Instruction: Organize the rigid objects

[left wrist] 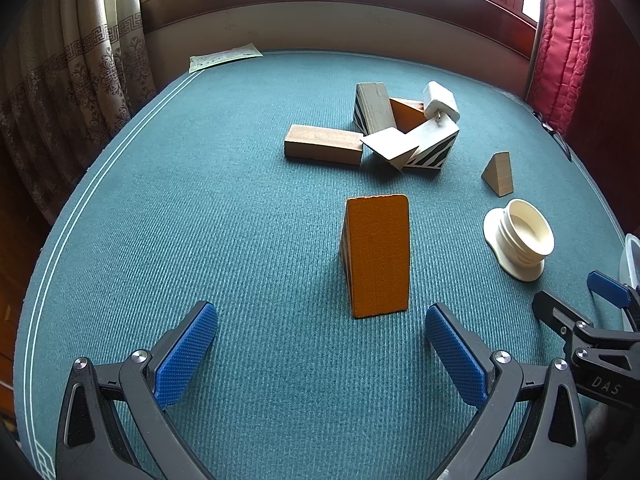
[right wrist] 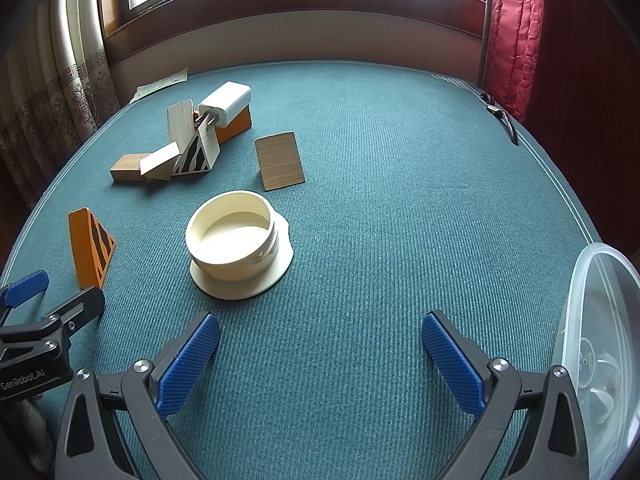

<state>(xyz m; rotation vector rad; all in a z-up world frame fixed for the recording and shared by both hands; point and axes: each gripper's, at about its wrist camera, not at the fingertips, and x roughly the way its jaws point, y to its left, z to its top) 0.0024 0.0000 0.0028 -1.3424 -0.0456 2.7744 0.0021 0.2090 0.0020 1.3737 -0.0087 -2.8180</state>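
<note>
From the left wrist view, the left gripper point(left wrist: 321, 344) is spread wide and holds nothing, with the orange wedge point(left wrist: 378, 254) standing just ahead on the green table point(left wrist: 200, 208). From the right wrist view, the right gripper point(right wrist: 321, 350) gapes equally wide, the cream ring point(right wrist: 238, 246) resting ahead toward its left.

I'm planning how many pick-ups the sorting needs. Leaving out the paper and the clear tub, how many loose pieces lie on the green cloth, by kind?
Wedge blocks: 6
Rectangular wooden block: 1
White plug adapter: 1
Cream threaded ring: 1
Total: 9
</note>
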